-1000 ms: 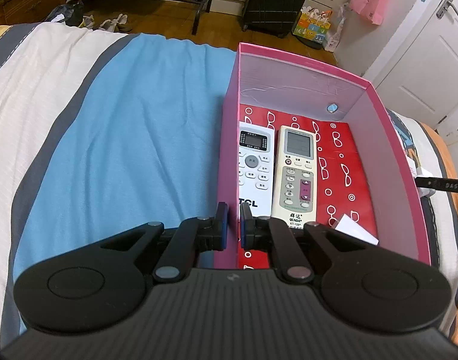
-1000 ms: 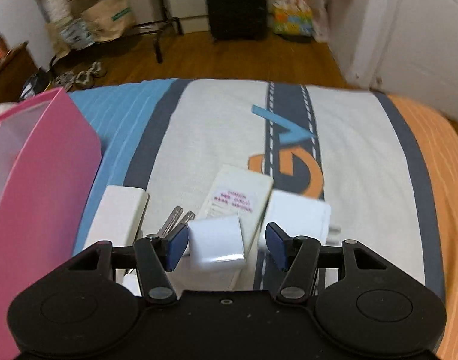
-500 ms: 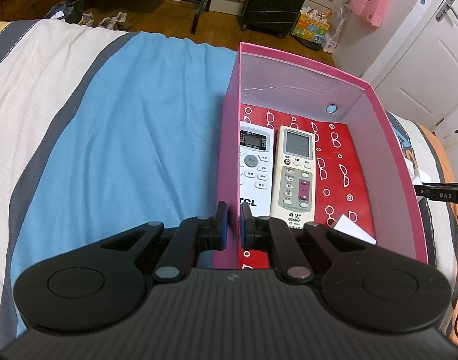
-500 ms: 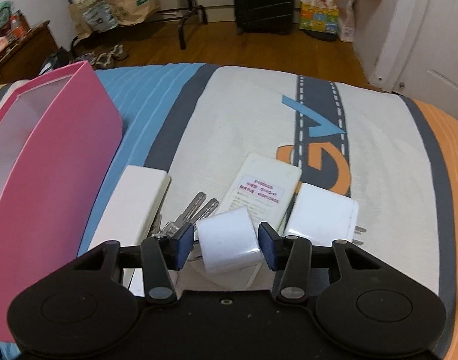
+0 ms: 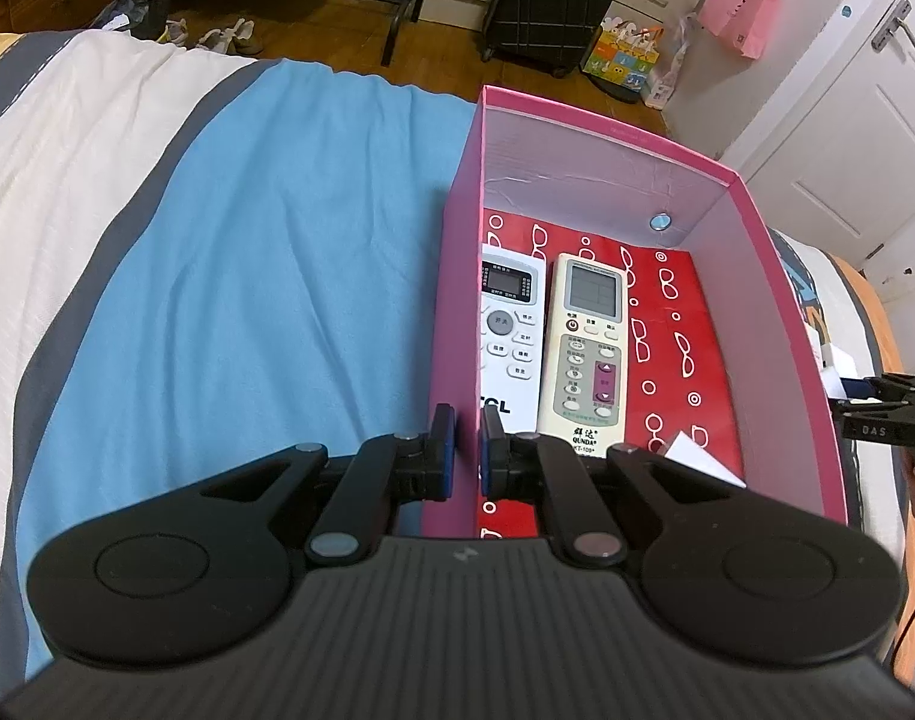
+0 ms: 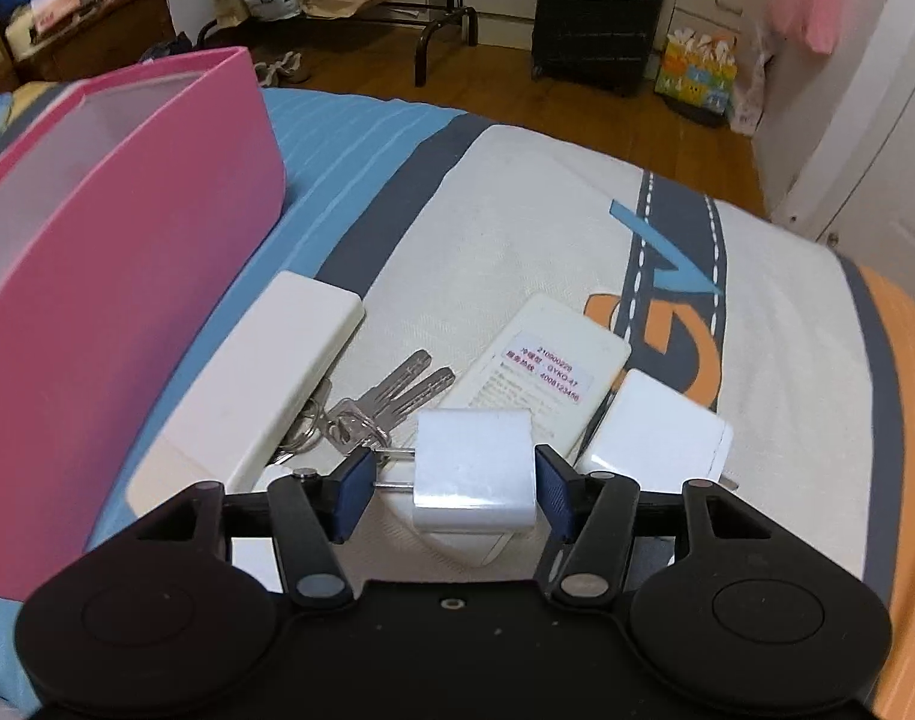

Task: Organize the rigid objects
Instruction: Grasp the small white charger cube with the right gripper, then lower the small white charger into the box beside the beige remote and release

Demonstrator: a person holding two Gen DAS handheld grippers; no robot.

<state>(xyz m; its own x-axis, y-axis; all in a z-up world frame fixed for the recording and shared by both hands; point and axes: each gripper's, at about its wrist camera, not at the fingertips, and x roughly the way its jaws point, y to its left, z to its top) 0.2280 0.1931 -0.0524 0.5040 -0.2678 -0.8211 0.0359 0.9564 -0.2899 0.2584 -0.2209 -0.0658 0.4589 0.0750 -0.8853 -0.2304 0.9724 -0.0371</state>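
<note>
My left claw (image 5: 464,450) is clamped on the near left wall of the pink box (image 5: 781,312). My right claw (image 6: 455,495) has just been opening, jaws apart around a glossy white cube charger (image 6: 472,474), its base hidden; the right pad seems to touch it. Keys (image 6: 391,402) lie just beyond, partly tucked under a long white block (image 6: 265,384).

"TCL" marks the white remote (image 5: 508,330), "QUNDA KT-109+" the beige remote (image 5: 589,354), "DAS" the right claw (image 5: 877,414).
</note>
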